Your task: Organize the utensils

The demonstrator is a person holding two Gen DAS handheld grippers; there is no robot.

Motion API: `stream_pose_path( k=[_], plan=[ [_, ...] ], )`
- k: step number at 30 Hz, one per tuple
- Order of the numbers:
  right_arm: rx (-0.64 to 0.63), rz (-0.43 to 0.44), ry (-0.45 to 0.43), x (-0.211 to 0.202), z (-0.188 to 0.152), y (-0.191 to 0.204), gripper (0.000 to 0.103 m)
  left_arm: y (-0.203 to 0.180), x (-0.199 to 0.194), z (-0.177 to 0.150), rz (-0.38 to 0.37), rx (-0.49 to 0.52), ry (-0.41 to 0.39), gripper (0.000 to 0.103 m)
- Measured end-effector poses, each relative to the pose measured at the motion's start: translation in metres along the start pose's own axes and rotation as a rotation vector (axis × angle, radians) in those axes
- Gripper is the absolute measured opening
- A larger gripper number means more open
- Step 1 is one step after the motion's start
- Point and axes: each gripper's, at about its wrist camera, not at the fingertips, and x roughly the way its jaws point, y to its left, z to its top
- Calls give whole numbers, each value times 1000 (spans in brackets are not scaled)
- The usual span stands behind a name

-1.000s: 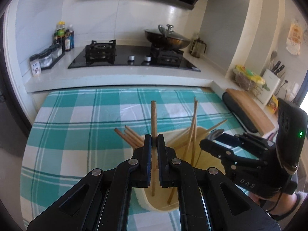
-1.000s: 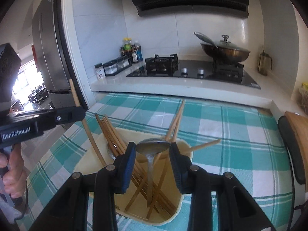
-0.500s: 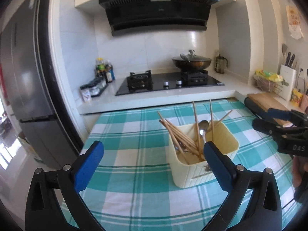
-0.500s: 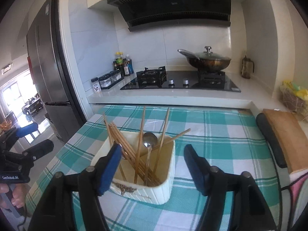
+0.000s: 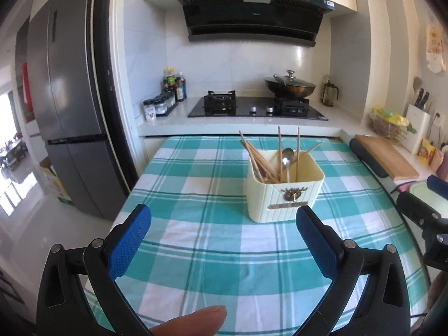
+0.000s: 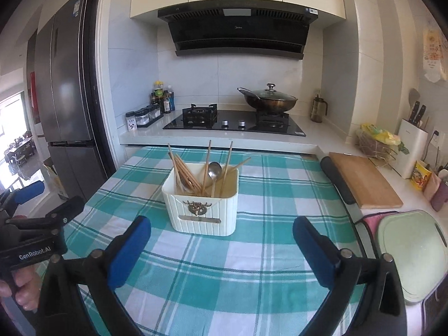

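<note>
A cream utensil holder (image 5: pixel 284 197) (image 6: pixel 202 210) stands on the teal checked tablecloth (image 5: pixel 196 184) (image 6: pixel 280 184). Several wooden chopsticks (image 5: pixel 259 161) (image 6: pixel 184 170) and a metal spoon (image 5: pixel 287 158) (image 6: pixel 214 172) stand in it. My left gripper (image 5: pixel 222 240) is wide open and empty, held back above the near cloth. My right gripper (image 6: pixel 221 240) is also wide open and empty, in front of the holder. Each gripper shows at the edge of the other's view: the right one in the left wrist view (image 5: pixel 420 210), the left one in the right wrist view (image 6: pixel 33 224).
Behind the table is a counter with a gas hob (image 5: pixel 256 107), a lidded wok (image 5: pixel 289 86) and spice jars (image 5: pixel 161 106). A fridge (image 5: pixel 70 112) stands at left. A wooden cutting board (image 6: pixel 364 183), a green board (image 6: pixel 411 254) and a knife block (image 6: pixel 413 147) lie at right.
Both grippers let go of a chopstick and the spoon, opened wide and pulled back and up from the holder. The utensils now stand in the holder.
</note>
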Motion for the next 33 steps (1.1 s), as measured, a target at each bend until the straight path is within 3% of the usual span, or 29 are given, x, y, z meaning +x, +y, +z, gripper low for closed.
stream_pose_path(
  k=[12,33],
  plan=[
    [-8,-41,-33,-39,-7,5,103,-12,-29,1,-9,15,-7,103],
    [-8,-7,-39,-50,-6,19,103,-7,-35,1,10,24,2,103]
  ],
)
